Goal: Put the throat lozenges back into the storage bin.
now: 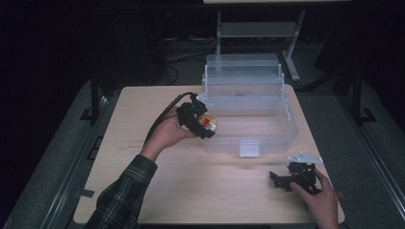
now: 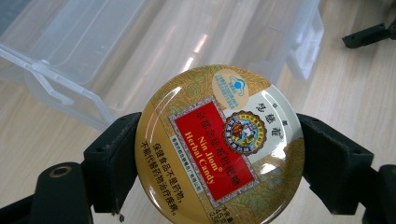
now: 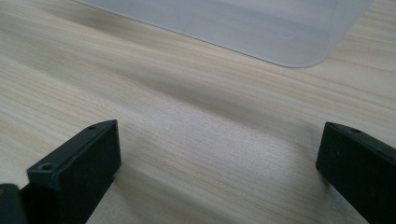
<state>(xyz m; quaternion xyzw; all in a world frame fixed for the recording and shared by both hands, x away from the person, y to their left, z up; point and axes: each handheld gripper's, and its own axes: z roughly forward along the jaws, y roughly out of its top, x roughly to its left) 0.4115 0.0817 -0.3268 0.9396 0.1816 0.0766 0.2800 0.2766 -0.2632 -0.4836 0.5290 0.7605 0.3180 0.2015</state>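
Item 1: round candy tin (image 2: 219,147), gold rim, red label reading "Nin Jiom Herbal Candy". Held in left gripper (image 1: 198,119), clamped edge-to-edge betw. both black fingers (image 2: 112,163), label face toward the camera. Loc.: raised above worktop (image 1: 157,186), at left front corner of the box.

Item 2: clear plastic storage box (image 1: 282,131), lid open and standing up at the back, latch tab on front wall. Loc.: centre-rear of worktop. In left gripper view it lies behind the tin.

Item 3: right gripper (image 1: 293,177), in person's right hand (image 1: 321,202), low over worktop at front right, well apart from box front. Fingers (image 3: 79,168) spread wide, nothing betw. them; bare light wood grain below, box corner visible beyond.

Item 4: left hand (image 1: 167,133), plaid sleeve (image 1: 122,198), cable trailing from gripper.
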